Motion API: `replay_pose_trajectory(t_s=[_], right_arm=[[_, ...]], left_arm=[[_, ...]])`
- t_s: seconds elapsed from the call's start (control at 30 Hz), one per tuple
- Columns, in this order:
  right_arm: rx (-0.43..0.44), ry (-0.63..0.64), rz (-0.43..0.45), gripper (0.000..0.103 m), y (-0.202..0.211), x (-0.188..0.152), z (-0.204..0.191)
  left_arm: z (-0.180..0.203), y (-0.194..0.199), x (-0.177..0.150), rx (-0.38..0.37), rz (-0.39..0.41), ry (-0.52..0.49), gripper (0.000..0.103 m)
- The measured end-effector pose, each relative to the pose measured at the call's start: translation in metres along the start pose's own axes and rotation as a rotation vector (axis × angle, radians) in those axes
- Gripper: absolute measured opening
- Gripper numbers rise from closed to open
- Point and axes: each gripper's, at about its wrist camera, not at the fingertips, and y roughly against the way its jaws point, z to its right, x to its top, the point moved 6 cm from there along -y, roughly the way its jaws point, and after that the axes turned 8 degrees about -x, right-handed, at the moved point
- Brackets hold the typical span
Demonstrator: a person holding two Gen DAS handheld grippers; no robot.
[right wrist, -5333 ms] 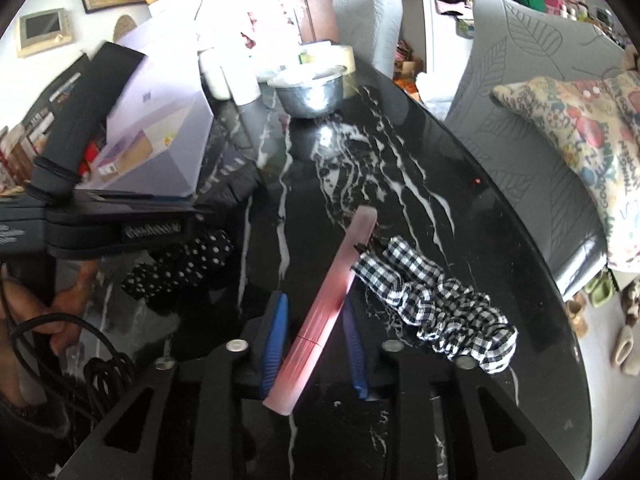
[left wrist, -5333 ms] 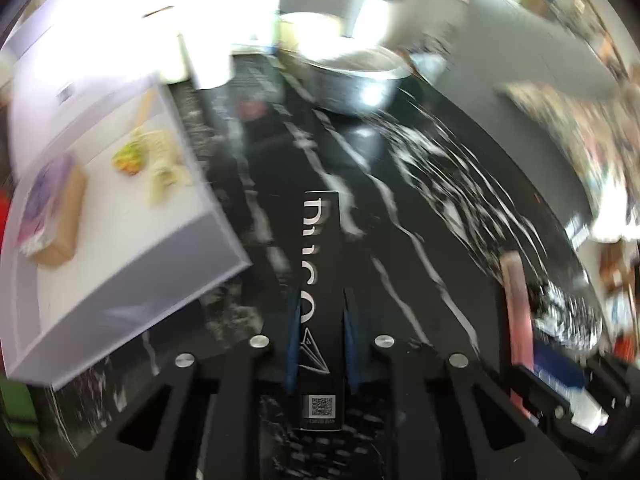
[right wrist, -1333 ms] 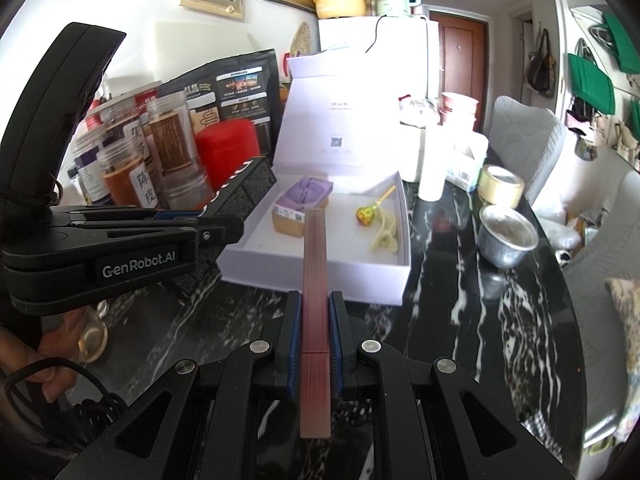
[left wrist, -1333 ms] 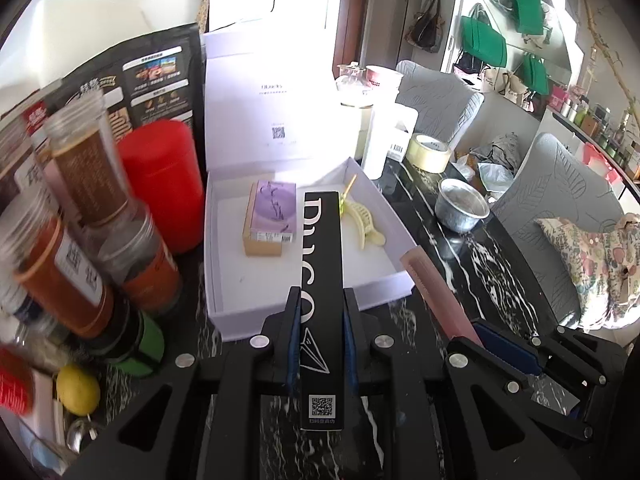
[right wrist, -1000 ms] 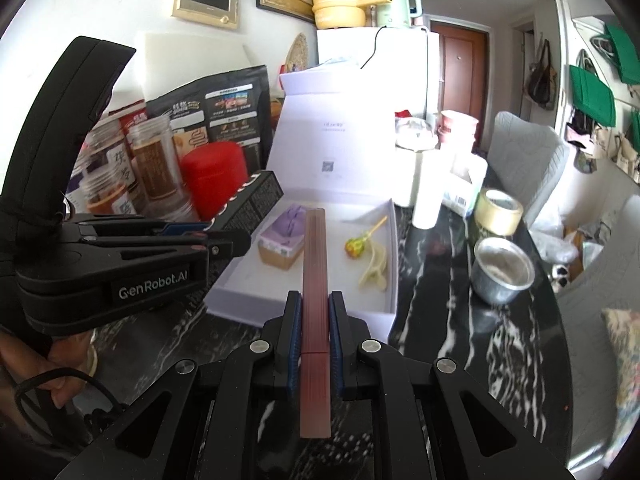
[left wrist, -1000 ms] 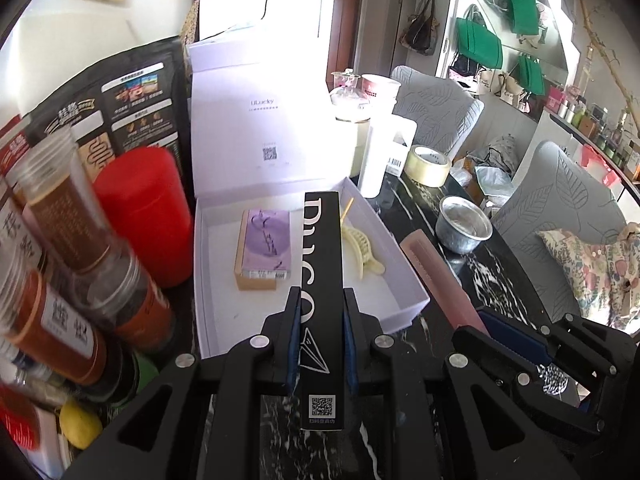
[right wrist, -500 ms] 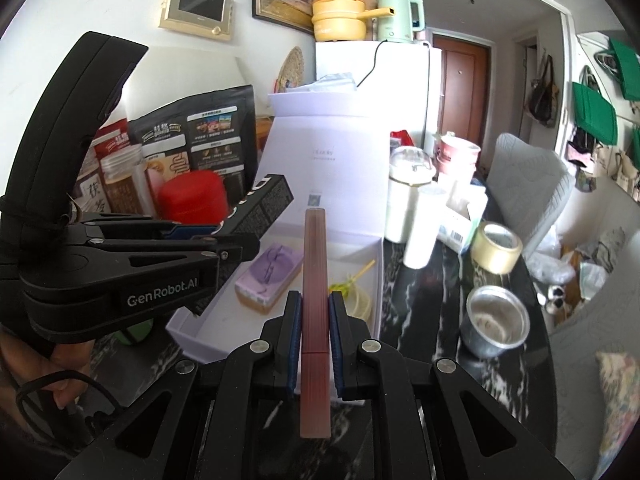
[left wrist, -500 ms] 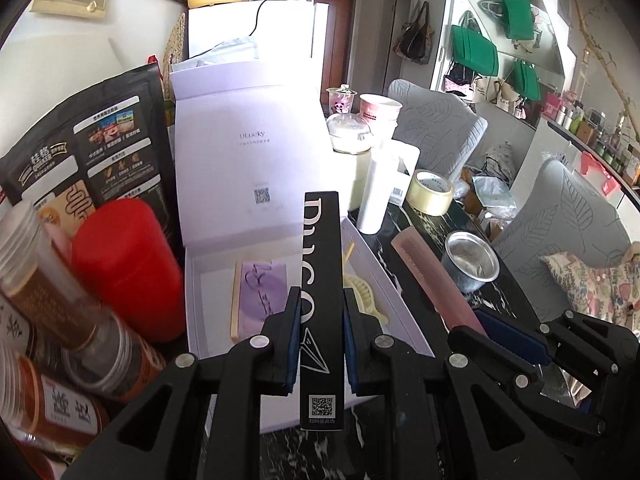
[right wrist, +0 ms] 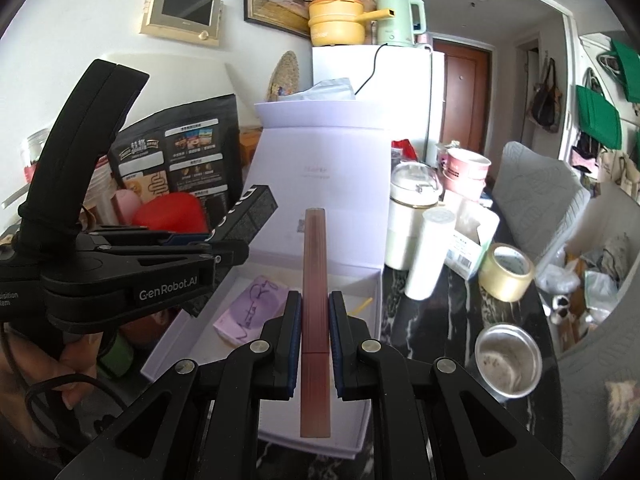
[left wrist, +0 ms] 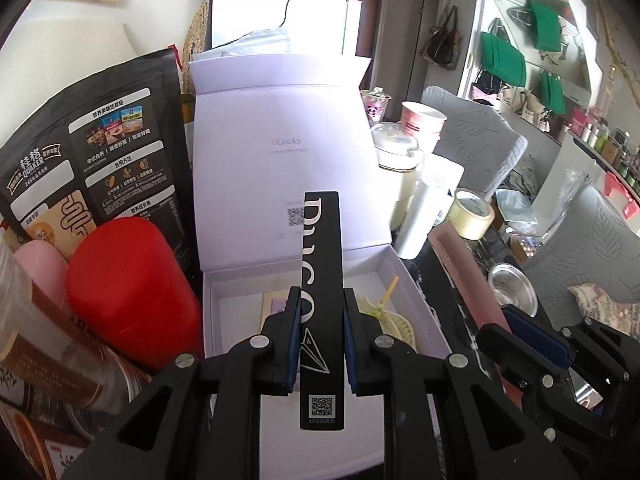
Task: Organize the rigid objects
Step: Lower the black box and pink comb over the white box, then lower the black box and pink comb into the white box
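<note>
While the left gripper (left wrist: 320,334) clamps a long black rectangular carton with white lettering (left wrist: 321,280), its jaws are pressed flat against the carton's sides, and the carton points toward twelve o'clock over the open lilac cardboard gift box (left wrist: 224,320). The right gripper (right wrist: 315,338) is closed the same way on a slim ribbed pink stick-shaped case (right wrist: 315,280), also above that box. Inside the box lie a purple-topped small packet (right wrist: 252,312) at ten o'clock from the right gripper and a pale yellow plastic hair clip (left wrist: 388,316).
</note>
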Motion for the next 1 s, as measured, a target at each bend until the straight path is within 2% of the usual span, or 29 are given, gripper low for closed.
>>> replay_pose_trajectory(t_s=[0.3,0.43,0.7,0.87,1.0], right_arm=[[-0.003,-0.020,-0.014,0.013,-0.028,0.005,0.008],[0.000,-0.011,-0.045,0.013,-0.039,0.000,0.008],[0.005,-0.021,-0.116,0.013,-0.061,-0.015,0.012],[0.003,-0.016,-0.153,0.013,-0.074,-0.023,0.012],[0.002,-0.011,-0.174,0.013,-0.080,-0.028,0.010]], left_arm=[[-0.009,-0.032,-0.007,-0.002,-0.072,0.000,0.018],[-0.010,-0.047,-0.013,-0.022,-0.112,0.014,0.018],[-0.013,-0.067,-0.023,-0.014,-0.170,0.007,0.018],[-0.019,-0.076,-0.029,0.003,-0.201,0.010,0.018],[-0.026,-0.083,-0.034,0.052,-0.212,0.007,0.018]])
